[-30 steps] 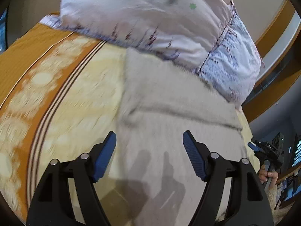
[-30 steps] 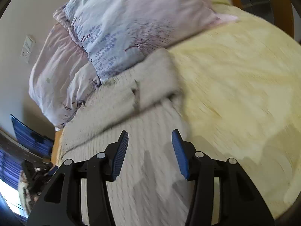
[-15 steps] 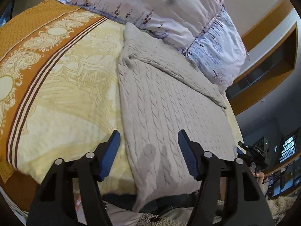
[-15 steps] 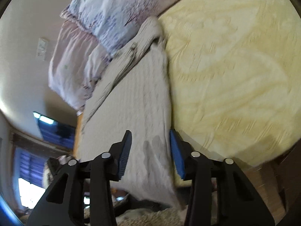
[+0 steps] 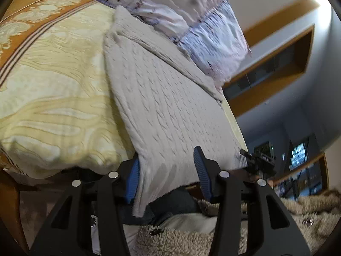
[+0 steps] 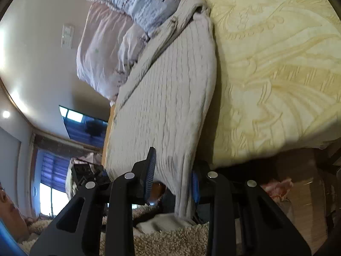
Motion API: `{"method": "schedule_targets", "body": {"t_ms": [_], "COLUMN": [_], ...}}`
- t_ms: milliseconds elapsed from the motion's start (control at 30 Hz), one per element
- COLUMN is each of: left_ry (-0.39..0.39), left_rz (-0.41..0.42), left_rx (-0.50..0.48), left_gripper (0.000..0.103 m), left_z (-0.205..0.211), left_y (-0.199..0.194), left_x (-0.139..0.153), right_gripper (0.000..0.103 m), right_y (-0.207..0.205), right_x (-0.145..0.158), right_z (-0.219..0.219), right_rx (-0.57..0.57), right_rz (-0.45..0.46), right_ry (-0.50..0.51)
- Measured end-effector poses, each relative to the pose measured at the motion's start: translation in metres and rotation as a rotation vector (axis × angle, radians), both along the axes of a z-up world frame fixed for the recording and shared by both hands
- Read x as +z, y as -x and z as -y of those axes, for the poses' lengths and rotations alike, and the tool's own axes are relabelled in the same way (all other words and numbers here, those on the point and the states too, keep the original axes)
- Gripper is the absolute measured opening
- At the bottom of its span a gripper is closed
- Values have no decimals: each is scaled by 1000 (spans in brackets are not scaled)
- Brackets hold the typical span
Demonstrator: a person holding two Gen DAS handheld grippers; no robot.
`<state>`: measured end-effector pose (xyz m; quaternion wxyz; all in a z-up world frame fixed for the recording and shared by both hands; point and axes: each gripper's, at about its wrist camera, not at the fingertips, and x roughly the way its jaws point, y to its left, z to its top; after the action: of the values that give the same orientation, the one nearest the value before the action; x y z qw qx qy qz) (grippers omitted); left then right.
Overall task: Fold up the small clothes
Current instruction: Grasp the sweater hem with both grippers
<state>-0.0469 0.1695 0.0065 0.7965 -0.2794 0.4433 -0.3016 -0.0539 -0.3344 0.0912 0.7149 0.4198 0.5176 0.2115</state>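
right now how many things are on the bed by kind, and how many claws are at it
sweater: 1, grey knit, its near edge hanging off the bed
pillow: 1 patterned bundle, could be more than one
bedspread: 1, yellow with an orange border
claws: 2, left claw and right claw, both closing around the sweater's bottom corners
total: 5

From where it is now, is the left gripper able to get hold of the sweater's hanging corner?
Probably yes. The left gripper already straddles the grey sweater hem where it hangs off the bed; its jaws are closing with nothing blocking them.
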Motion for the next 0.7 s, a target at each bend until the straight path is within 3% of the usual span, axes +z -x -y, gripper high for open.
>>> {"method": "schedule_targets", "body": {"t_ms": [267,333,433,533,700], "left_ry": [-72,-76,-74,-92,-104], "left_rz": [14,9,-1,1,48], "left_rx": [-104,-109,-112,-121,-132], "left_gripper": [44,34,15,8,7], "left_z": [25,26,27,29,25], "left_y": [4,3,1,0,0], "left_x": [-3,-5,-5,-3,10], "right_gripper": [22,13,10,9,8], "right_y": [10,10,9,8,3], "right_x": [0,0,3,13,29], "right_z": [-2,-2,-4,-5,-5], "right_rx": [26,26,29,24,2], "right_rz": [2,7,33,85,155], "right_ry": [9,5,7,14,41]}}
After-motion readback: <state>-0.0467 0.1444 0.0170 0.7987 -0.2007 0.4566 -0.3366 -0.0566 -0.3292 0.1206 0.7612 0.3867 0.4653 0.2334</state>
